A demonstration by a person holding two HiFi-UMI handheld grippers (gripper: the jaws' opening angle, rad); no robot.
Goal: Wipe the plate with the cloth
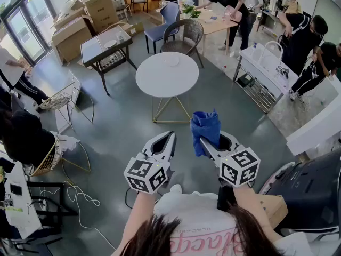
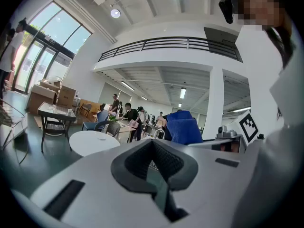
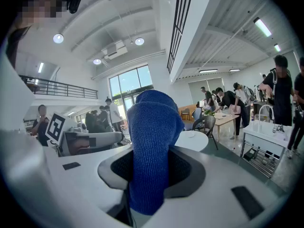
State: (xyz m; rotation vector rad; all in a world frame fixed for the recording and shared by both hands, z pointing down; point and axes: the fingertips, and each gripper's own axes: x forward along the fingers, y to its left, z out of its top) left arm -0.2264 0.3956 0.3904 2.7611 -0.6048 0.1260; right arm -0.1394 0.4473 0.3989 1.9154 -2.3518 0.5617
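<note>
A small white plate [image 1: 171,61] lies on the round white table [image 1: 160,81] some way ahead of me; it also shows small in the left gripper view [image 2: 101,137]. My right gripper [image 1: 209,143] is shut on a blue cloth [image 1: 205,126], which stands up out of the jaws [image 3: 152,146]. To its left, at about the same height, my left gripper [image 1: 169,137] is shut with nothing in it [image 2: 154,148]. Both grippers hang in the air over the grey floor, well short of the table.
Behind the round table stand a wicker chair [image 1: 184,33] and a blue chair [image 1: 165,20]. A dark glass-topped table [image 1: 105,44] and cardboard boxes [image 1: 101,9] are at the left, a white sink unit [image 1: 266,68] at the right. Several people stand around the room.
</note>
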